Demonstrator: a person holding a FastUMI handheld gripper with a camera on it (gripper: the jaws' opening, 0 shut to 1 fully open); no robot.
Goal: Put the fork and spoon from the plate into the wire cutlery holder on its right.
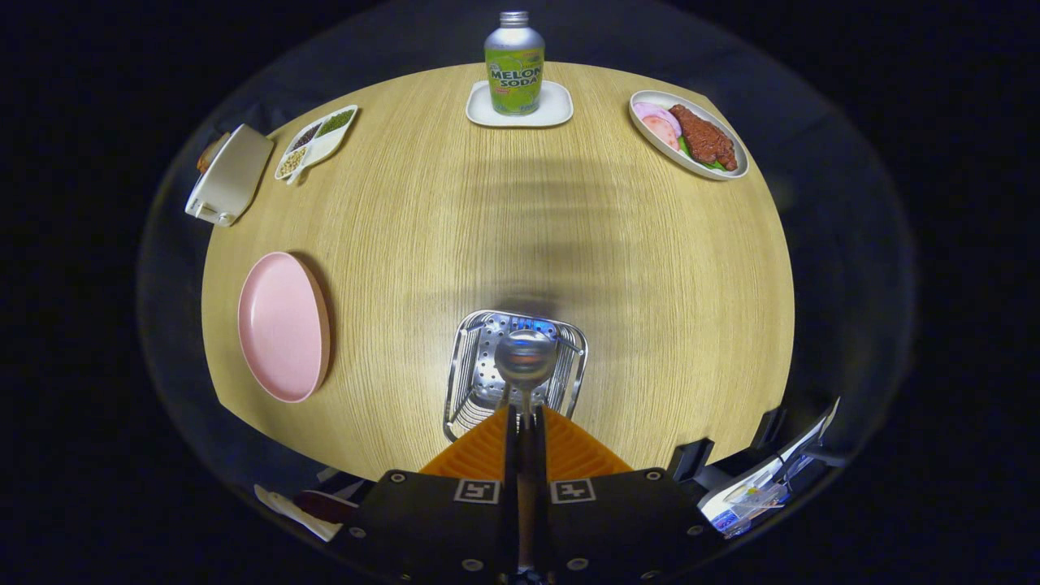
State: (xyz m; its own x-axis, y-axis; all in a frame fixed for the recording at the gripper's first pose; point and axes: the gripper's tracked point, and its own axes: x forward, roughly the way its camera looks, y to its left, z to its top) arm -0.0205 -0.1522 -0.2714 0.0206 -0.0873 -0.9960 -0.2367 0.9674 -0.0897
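Spoon (526,357) pinched in claw (526,422) hangs above holder (463,382); plate (280,325) at nine o'clock lies bare; fork cannot be made out.

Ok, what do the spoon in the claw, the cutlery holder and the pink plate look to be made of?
Spoon, pinched in the shut claw above the holder: polished metal, likely steel, its bowl mirror-bright. Cutlery holder: shiny metal too, with thin wire sides and what looks like a perforated floor. Pink plate: smooth matte pink, with no sharp glints, so plastic or melamine seems likelier than glazed ceramic, though the look leaves it open.
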